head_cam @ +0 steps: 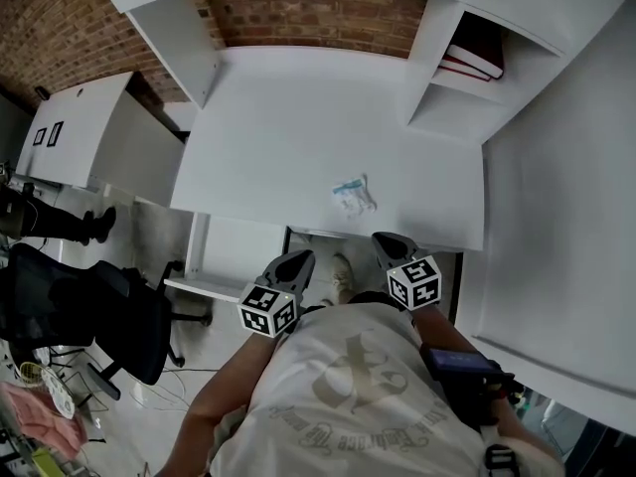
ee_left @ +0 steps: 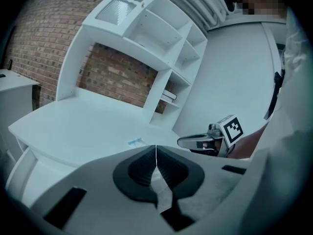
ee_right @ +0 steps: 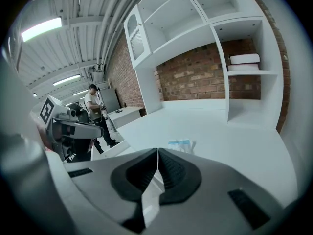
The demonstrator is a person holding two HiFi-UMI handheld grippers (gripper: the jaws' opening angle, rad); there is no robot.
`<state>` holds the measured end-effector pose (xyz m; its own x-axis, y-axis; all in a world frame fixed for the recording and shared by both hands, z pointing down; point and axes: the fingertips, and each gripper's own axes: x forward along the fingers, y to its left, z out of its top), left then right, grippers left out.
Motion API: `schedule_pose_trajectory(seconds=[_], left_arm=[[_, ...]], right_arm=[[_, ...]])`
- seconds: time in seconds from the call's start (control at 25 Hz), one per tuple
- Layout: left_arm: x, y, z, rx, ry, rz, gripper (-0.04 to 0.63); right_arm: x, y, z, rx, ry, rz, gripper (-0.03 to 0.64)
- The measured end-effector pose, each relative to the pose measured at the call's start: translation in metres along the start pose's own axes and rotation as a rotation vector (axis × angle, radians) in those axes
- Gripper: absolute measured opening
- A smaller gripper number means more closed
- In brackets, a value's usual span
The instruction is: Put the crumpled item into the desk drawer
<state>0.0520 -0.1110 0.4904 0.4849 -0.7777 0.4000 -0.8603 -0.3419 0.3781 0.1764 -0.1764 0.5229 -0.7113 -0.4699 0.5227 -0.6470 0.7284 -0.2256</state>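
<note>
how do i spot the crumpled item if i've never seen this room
Find the white desk against the brick wall. Near its front edge lies the crumpled item, a small pale wad with blue marks. It is the only thing on the top; the books sit in a side shelf.

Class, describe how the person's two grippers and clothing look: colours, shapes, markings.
The left gripper and right gripper are grey and taper to rounded tips, with black ribbed pads. Each carries a white cube printed with black square markers. The person wears a pale T-shirt with a faded printed emblem.
</note>
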Motion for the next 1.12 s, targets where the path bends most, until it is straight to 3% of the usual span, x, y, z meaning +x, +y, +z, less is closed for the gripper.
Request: schedule_pose_trajectory(seconds=[1.0, 1.04, 1.12], left_arm=[[0.027, 0.042, 0.010, -0.055, 0.029, 0.088, 0.023], [0.028, 0.044, 0.011, -0.055, 0.029, 0.093, 0.023], [0.030, 0.047, 0.012, -0.056, 0.030, 0.104, 0.023]], right_arm=[[0.071, -0.030, 0.008, -0.037, 0.138, 0.070, 0.026], [0.075, -0.031, 0.008, -0.038, 0.146, 0.075, 0.029], [0.082, -0.034, 0.006, -0.040, 0.165, 0.083, 0.108]])
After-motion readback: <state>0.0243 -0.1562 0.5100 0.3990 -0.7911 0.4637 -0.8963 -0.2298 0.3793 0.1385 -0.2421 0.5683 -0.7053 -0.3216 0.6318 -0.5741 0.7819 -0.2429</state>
